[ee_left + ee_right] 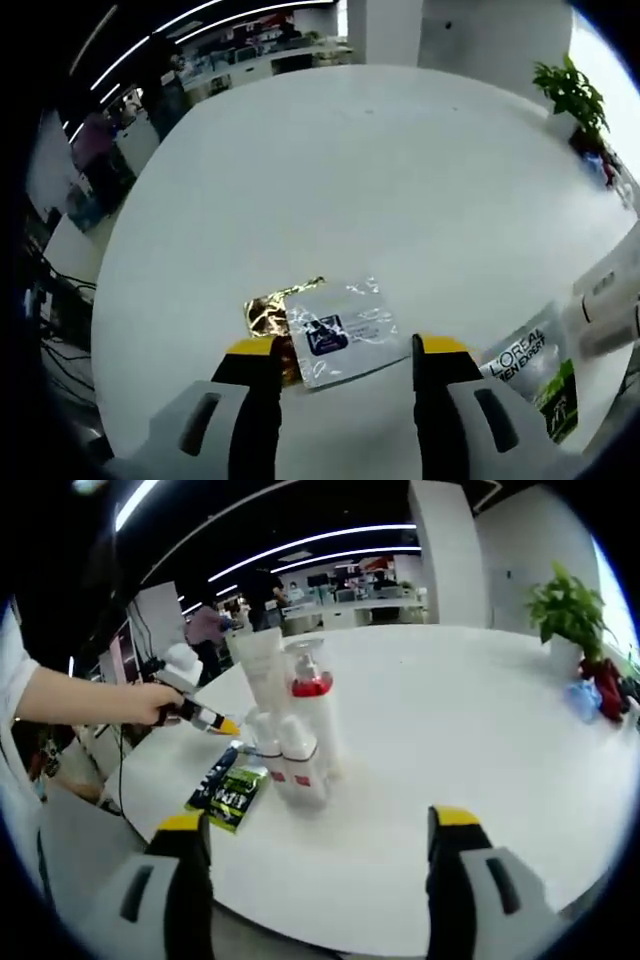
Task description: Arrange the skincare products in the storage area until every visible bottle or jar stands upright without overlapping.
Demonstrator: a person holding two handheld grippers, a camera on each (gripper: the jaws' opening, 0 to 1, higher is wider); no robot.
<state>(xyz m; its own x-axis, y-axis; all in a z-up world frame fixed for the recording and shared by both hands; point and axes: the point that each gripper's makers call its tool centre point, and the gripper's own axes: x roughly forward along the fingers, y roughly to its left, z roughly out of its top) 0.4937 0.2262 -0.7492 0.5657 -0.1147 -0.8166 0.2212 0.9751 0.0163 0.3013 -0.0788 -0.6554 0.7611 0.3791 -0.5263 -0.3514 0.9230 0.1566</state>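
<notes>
Left tool (345,352) jaws apart, empty, over flat sachets (340,330) at 12 o'clock. Right tool (320,830) jaws apart; upright bottles (295,725) clustered at 11 o'clock on the surface (450,730). Sachets: light, limp, slippery; pinch an edge.

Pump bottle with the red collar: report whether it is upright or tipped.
Upright. The pump bottle stands on the white table, its pump head on top, among other standing bottles.
</notes>
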